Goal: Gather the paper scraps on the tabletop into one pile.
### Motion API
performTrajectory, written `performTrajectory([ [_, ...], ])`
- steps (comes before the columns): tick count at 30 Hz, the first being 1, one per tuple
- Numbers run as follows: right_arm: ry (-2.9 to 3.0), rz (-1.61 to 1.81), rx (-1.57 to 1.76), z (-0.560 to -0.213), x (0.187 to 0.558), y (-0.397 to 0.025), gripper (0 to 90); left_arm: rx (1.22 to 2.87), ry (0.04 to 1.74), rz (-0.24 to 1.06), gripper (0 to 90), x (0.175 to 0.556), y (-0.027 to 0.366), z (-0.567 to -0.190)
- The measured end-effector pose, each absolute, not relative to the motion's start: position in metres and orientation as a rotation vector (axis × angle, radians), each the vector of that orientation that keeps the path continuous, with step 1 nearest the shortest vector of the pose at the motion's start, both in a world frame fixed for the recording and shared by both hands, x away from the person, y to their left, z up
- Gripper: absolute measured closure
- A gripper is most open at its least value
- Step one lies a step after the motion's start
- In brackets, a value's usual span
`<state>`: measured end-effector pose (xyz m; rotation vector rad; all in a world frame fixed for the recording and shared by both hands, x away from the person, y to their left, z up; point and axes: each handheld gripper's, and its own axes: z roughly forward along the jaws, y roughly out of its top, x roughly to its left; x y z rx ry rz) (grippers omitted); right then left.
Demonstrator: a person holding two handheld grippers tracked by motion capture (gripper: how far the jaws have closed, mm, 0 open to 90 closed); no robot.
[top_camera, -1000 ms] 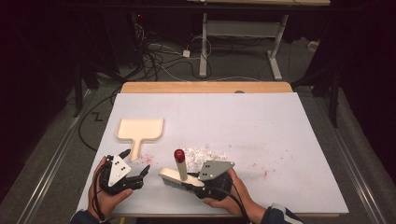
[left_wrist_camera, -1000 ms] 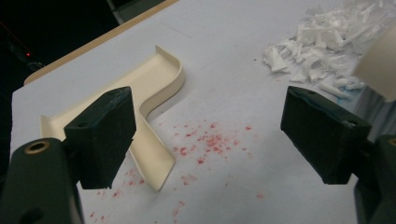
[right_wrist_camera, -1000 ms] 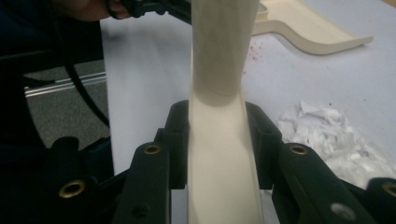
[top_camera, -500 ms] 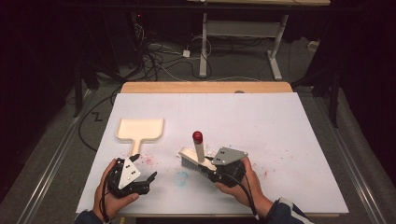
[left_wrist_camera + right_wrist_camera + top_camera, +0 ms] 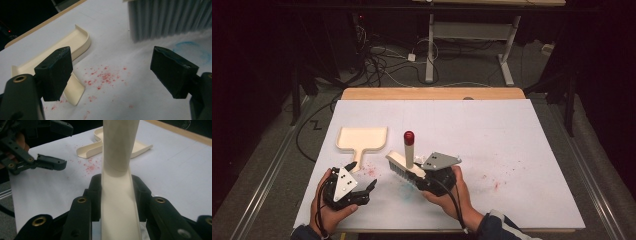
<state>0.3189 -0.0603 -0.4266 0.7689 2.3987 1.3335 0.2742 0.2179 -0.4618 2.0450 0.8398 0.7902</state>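
So, biggest first: table (image 5: 512,150) has a white sheet over it, with a wood strip showing along the far edge. I work from the near side, left of centre.

Dustpan (image 5: 362,139) lies flat on the sheet, pan end away from me, handle pointing back toward my left gripper (image 5: 362,176). In the left gripper view the dustpan (image 5: 75,47) sits behind my left jaw, and its handle end runs down just past that jaw.

Brush (image 5: 404,162) is in my right gripper (image 5: 424,172). Jaws are clamped on the cream handle; in the right gripper view the brush (image 5: 117,157) handle runs straight up between them, tight on both sides. From above, the red-tipped handle stands up and the bristle head points left, toward the dustpan. Bristles (image 5: 170,20) hang just at the sheet, but I can't say whether they touch.

Left gripper holds nothing. Jaws are wide open, low over the sheet, just near of the dustpan handle and close left of the brush head.

Crumbs (image 5: 105,77): red specks lie scattered on the sheet between my left jaws, beside the dustpan handle. A fainter red patch (image 5: 492,182) lies to the right of my right hand (image 5: 457,195). A faint blue smudge (image 5: 192,48) sits under the brush.
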Motion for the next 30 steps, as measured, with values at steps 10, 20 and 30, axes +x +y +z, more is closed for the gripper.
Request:
performTrajectory([
  [10, 2.296, 1.195, 0.952, -0.434, 0.333, -0.077, 67.9, 2.108, 0.770, 0.770, 17.3, 0.271, 0.210, -0.464],
  [20, 2.256, 1.337, 0.878, -0.398, 0.319, -0.113, 67.9, 2.143, 0.747, 0.754, 17.2, 0.272, 0.205, -0.466],
  [30, 2.304, 1.300, 0.608, -0.376, 0.285, -0.179, 67.9, 2.170, 0.733, 0.737, 16.7, 0.272, 0.202, -0.468],
])
